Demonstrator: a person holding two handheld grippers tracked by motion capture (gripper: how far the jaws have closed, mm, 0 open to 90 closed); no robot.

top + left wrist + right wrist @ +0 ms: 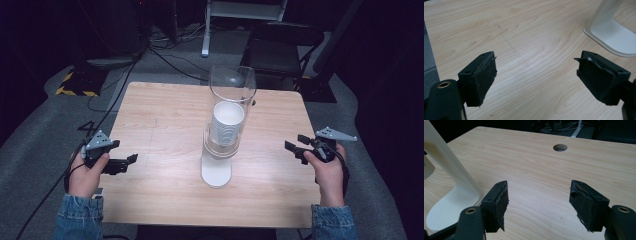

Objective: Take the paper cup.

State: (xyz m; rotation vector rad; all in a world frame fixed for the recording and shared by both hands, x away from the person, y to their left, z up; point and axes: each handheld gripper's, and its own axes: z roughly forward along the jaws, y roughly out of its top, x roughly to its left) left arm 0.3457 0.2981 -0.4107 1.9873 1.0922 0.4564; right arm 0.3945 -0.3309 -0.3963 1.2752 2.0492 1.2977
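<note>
While both the left gripper (pixel 131 160) and right gripper (pixel 294 142) sit wide open, note the paper cup stack (pixel 227 125): light, crushable; pinch the rim gently.

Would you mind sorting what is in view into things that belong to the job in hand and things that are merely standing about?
Belonging to the job:
- cup dispenser on the table
- stack of paper cups inside its clear tube
- left gripper, jaws apart
- right gripper, jaws apart

Just about:
- folding chair behind the table
- floor cables
- cable hole in the tabletop
</note>
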